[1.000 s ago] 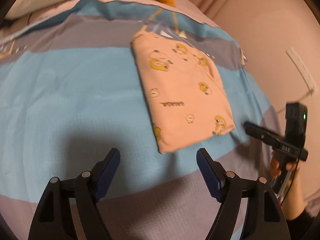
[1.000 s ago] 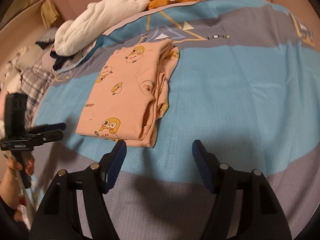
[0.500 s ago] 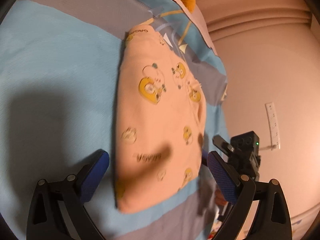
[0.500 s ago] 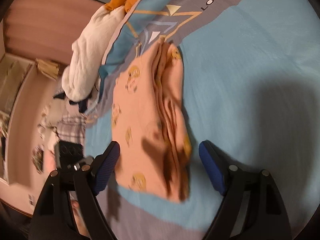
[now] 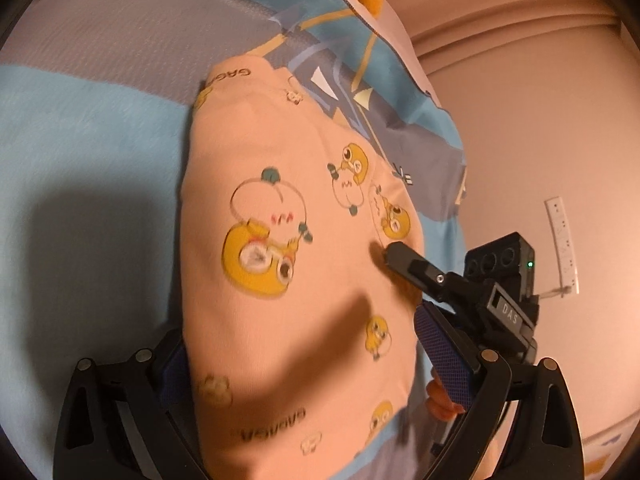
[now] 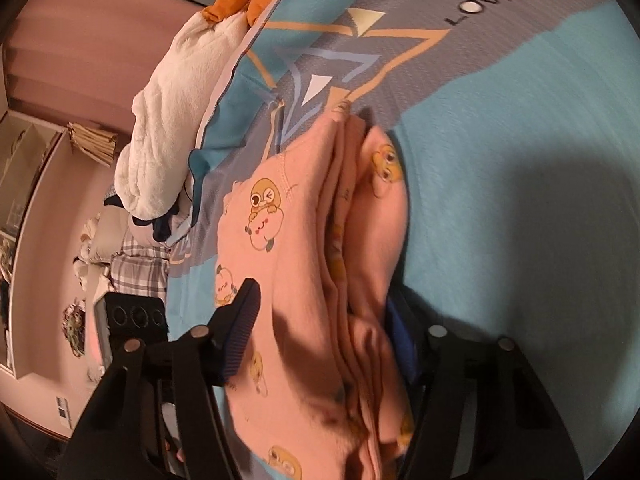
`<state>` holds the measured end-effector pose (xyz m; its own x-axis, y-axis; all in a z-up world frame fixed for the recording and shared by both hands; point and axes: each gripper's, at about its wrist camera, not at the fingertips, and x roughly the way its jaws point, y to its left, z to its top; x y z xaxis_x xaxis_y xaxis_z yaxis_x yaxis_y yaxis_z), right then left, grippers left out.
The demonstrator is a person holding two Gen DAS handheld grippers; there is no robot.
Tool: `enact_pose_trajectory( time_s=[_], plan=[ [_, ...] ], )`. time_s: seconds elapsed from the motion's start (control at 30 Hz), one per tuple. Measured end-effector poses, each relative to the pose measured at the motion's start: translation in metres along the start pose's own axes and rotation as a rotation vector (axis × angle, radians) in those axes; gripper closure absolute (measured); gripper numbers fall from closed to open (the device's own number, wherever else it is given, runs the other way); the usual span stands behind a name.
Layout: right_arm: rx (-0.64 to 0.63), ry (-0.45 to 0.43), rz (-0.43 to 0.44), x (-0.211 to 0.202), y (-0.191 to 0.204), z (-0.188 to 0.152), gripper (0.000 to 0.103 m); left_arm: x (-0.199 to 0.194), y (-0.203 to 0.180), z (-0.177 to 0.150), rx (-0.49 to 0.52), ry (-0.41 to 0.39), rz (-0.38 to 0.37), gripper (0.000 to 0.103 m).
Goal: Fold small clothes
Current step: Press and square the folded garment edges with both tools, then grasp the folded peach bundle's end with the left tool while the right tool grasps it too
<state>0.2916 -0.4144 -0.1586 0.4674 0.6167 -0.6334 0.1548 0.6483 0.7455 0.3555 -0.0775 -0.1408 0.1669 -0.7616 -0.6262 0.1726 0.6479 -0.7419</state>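
Pink garment (image 5: 296, 280), already folded into a slab, lies mid-frame on the striped bed cover (image 5: 92, 152). Left tongs (image 5: 308, 364) straddle its near end, jaws wide and unclamped. Right tongs (image 6: 320, 328) are closing around the layered edge; they should catch every layer before lifting.

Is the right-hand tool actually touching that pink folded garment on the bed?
Touching. In the left wrist view, one finger tip of the right tool presses onto the pink garment; the right wrist view shows its closing jaws straddling the garment's stacked edge.
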Motion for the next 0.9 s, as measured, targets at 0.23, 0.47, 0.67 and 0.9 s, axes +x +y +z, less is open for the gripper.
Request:
enact_pose_trajectory(
  time_s=[0.23, 0.47, 0.67, 0.9],
  plan=[
    [-0.074, -0.009, -0.061, 0.016, 0.011, 0.005, 0.062, 0.005, -0.006, -0.001, 0.062, -0.027, 0.113, 0.026],
    [-0.157, -0.045, -0.123, 0.015, 0.023, -0.004, 0.079, 0.002, -0.007, -0.005, 0.122, -0.024, 0.227, 0.056],
    [-0.286, -0.106, -0.167, 0.003, 0.054, -0.016, 0.082, -0.004, -0.029, -0.016, 0.207, -0.061, 0.312, 0.071],
    [-0.342, -0.178, -0.156, -0.029, 0.075, -0.043, 0.083, -0.009, -0.049, -0.023, 0.330, -0.097, 0.359, 0.072]
  ],
)
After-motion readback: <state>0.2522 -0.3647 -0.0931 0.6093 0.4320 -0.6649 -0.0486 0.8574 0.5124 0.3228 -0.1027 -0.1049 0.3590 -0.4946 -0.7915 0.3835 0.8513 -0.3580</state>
